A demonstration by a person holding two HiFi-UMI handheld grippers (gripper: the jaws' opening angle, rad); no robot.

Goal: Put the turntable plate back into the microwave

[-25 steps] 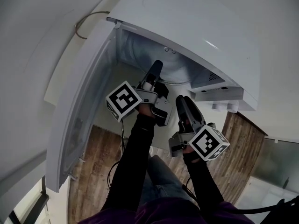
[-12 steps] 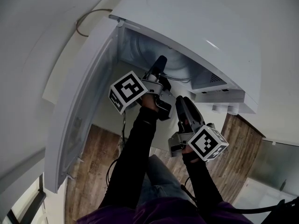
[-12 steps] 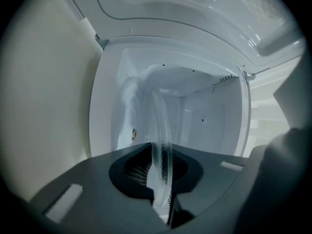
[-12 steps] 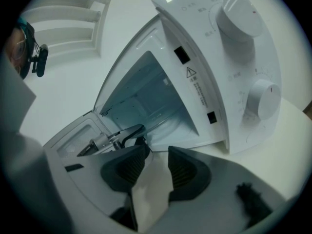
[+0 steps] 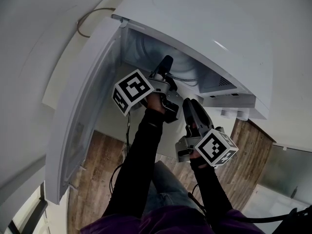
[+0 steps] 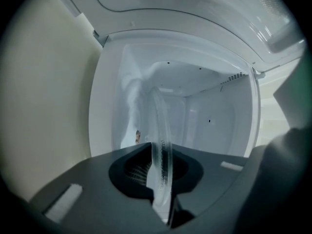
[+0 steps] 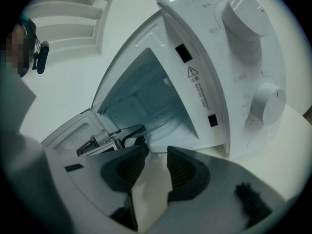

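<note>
**Glass plate being held inside the open microwave**

A wood-plank floor point(image 5: 102, 165) is being seen far below. A white microwave point(image 5: 204, 28) is standing above it, its door point(image 5: 83, 111) swung wide open on the left side of the head view. The left gripper point(image 5: 165, 65) is being pointed into the cavity. The turntable plate point(image 6: 160, 126) is being pinched by its rim between the two jaws — the clear glass is being seen edge-on, running forward from the jaws into the white interior. Whether the plate is touching the cavity floor cannot be told.

The right gripper point(image 5: 190, 106) is being held just outside the opening, below and beside the left one. Its jaws are being held apart with nothing gripped — only a pale surface is showing through the gap. In the right gripper view, two round control dials point(image 7: 265, 104) are being shown on the microwave's front panel, to the right of the opening.
</note>
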